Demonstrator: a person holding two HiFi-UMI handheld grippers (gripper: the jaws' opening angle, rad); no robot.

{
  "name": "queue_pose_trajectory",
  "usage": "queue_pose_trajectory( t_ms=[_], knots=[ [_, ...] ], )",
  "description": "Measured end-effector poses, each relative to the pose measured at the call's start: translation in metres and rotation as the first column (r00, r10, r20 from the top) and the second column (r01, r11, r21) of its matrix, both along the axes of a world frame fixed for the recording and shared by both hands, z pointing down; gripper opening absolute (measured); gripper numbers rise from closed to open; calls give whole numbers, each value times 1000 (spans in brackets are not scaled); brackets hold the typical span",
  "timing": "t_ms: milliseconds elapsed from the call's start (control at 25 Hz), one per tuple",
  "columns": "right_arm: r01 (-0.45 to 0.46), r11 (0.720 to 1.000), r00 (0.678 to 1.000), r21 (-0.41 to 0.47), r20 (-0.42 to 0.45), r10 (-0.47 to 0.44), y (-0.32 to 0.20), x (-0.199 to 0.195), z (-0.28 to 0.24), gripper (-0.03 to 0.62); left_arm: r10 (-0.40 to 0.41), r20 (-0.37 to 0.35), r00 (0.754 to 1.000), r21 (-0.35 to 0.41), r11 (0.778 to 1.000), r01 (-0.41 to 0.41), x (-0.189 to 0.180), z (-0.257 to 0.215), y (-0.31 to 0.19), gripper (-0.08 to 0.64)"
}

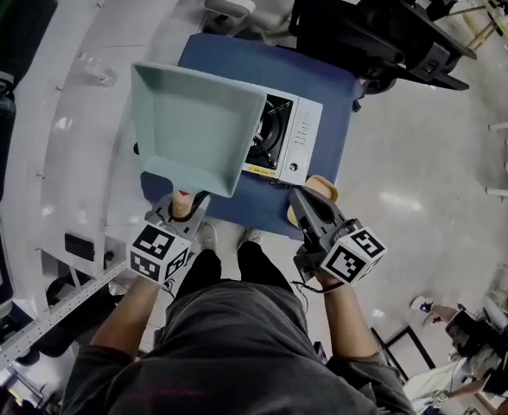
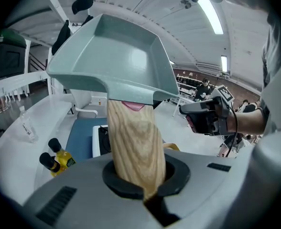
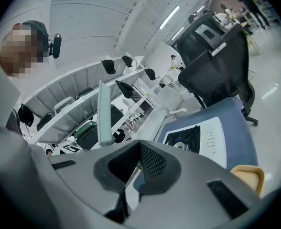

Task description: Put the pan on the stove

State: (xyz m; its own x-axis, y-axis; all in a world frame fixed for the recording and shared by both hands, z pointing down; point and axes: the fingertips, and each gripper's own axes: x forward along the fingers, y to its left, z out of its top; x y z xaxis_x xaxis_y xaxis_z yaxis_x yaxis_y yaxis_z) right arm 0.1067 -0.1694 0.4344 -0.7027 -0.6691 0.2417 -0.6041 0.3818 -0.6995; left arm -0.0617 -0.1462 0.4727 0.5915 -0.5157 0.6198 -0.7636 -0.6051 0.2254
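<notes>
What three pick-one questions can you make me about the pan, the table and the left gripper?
1. Where is the pan?
A) on the floor
B) up in the air, held by its handle
C) on a chair

2. What colour is the table under the stove?
A) blue
B) red
C) yellow

3. What is the left gripper doing?
A) open and empty
B) holding a bottle
C) shut on the wooden handle

Answers:
1 B: the left gripper view shows the pan high above the stove.
2 A: blue shows all round the white stove.
3 C: its jaws close round the handle.
</notes>
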Motion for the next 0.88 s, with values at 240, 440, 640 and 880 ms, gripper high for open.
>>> queue_pose_trajectory(
  t_ms=[240, 440, 640, 880],
  knots=[
    [-6, 999, 1000, -40, 4, 7, -9, 18, 23, 3, -4, 0, 1000, -84, 996, 4, 17, 29, -16, 2],
    [-20, 997, 1000, -70, 9, 21, -11, 29, 39, 3, -1, 14, 1000, -177, 984, 3, 23, 57, -25, 3],
    [-39, 994, 999, -100, 18, 41, -10, 38, 51, 2, 1, 38, 999, -259, 966, 9, 30, 84, -29, 3],
    [-48, 991, 998, -123, 25, 52, -8, 46, 69, 2, 7, 62, 998, -332, 943, 14, 33, 112, -32, 3]
  ],
)
